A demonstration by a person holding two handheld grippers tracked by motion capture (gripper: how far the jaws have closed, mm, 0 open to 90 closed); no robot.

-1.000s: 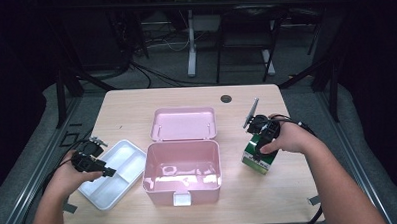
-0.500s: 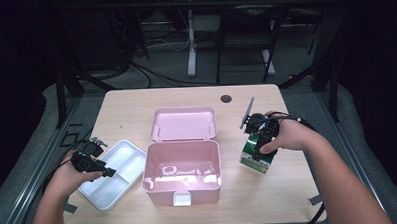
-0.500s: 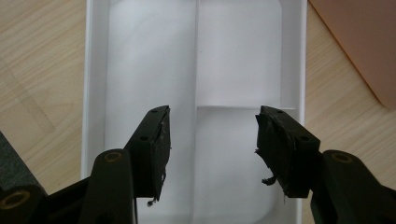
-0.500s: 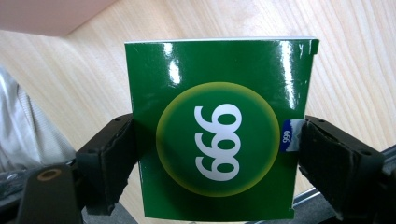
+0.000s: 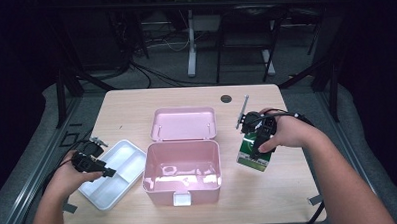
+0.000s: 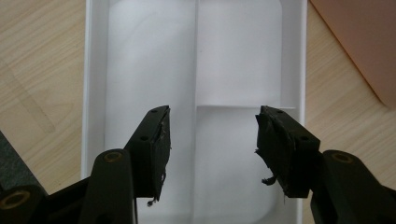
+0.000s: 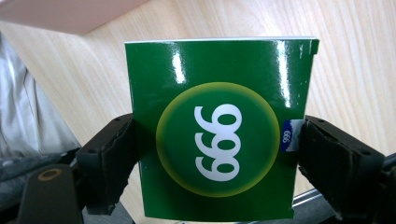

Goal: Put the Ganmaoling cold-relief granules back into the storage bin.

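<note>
The right gripper point(image 5: 255, 140) gripped a green box point(image 5: 253, 152) marked "999" between its jaws, pads pressed to both sides. The box had shifted slightly toward the pink case point(image 5: 182, 165) since a second before, still at desk point(image 5: 289, 189) level. The left gripper point(image 6: 212, 140) had not moved, its jaws wide apart and empty over the white tray point(image 5: 113, 177).
</note>
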